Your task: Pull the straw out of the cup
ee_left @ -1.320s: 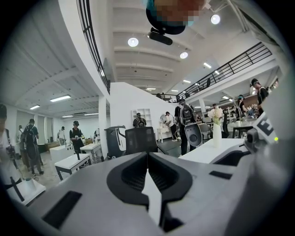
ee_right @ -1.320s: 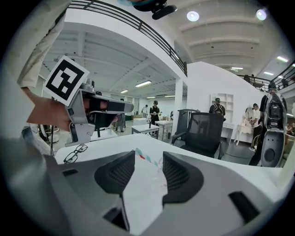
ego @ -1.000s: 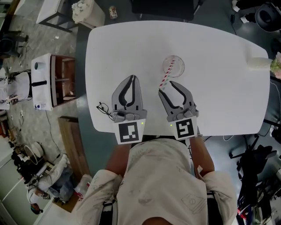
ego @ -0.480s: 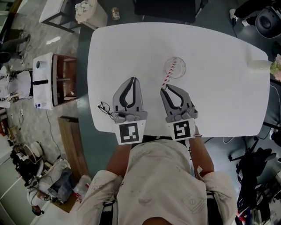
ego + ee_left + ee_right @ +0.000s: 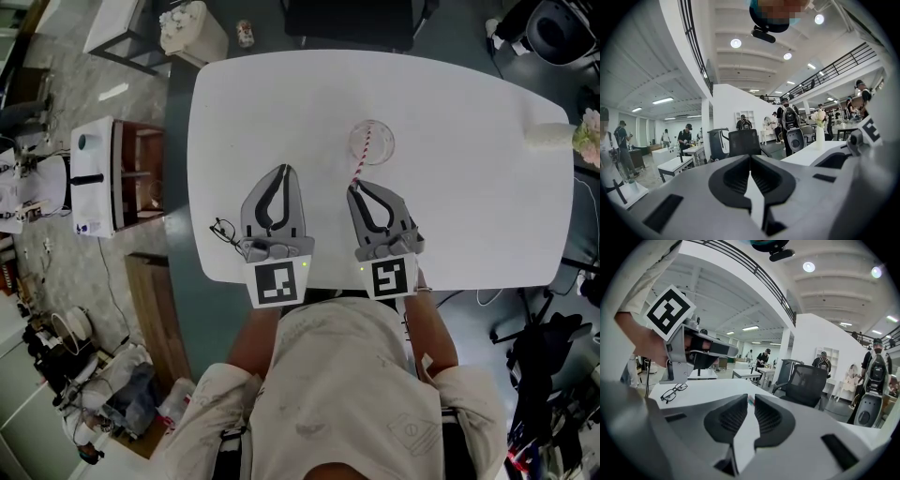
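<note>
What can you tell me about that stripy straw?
The straw is thin, with red and white stripes, and may be paper. It stands in the clear cup on the white table and leans out toward the person. The right gripper is shut on its top end, so only a tiny bit shows between the jaws.

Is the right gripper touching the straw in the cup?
Touching. The right gripper view shows the straw end filling the narrow gap between the jaws of the right gripper; the head view agrees.
</note>
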Motion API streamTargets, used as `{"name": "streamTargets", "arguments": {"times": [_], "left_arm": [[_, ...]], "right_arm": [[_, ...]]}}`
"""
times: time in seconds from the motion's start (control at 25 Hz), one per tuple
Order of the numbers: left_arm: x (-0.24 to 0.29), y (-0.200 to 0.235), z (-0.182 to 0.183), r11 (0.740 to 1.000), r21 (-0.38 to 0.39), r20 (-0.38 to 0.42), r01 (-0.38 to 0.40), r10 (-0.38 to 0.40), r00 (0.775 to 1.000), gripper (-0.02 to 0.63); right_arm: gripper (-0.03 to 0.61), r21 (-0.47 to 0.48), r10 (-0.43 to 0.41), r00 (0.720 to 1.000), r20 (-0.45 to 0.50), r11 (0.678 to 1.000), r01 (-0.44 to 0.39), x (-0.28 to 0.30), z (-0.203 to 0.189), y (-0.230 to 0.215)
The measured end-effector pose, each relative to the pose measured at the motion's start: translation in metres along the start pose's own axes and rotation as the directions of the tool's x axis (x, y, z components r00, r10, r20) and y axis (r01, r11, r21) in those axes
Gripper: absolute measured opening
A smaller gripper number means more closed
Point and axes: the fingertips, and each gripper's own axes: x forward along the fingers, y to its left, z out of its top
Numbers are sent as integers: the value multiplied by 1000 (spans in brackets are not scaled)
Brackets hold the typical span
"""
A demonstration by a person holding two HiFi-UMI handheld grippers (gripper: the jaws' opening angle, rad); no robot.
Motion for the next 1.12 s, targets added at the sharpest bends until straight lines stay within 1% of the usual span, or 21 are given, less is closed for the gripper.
{"name": "streamTargets", "arguments": {"times": [0.28, 0.64, 0.84, 1.12], "left_arm": [[-7, -2, 6, 1000, -2, 16, 6, -6, 1000, 9], [-20, -5, 21, 1000, -4, 60, 18, -18, 998, 9], [-31, -8, 32, 1000, 1, 96, 25, -25, 995, 9], [-53, -9, 47, 1000, -4, 138, 31, -30, 990, 9]], "right_arm": [[31, -18, -35, 999, 8, 999, 36, -11, 8, -2], [25, -44, -90, 996, 22, 995, 91, -27, 21, -4], [23, -40, -124, 992, 38, 991, 126, -38, 27, -5], [23, -72, -167, 984, 63, 982, 172, -57, 44, -1]]}}
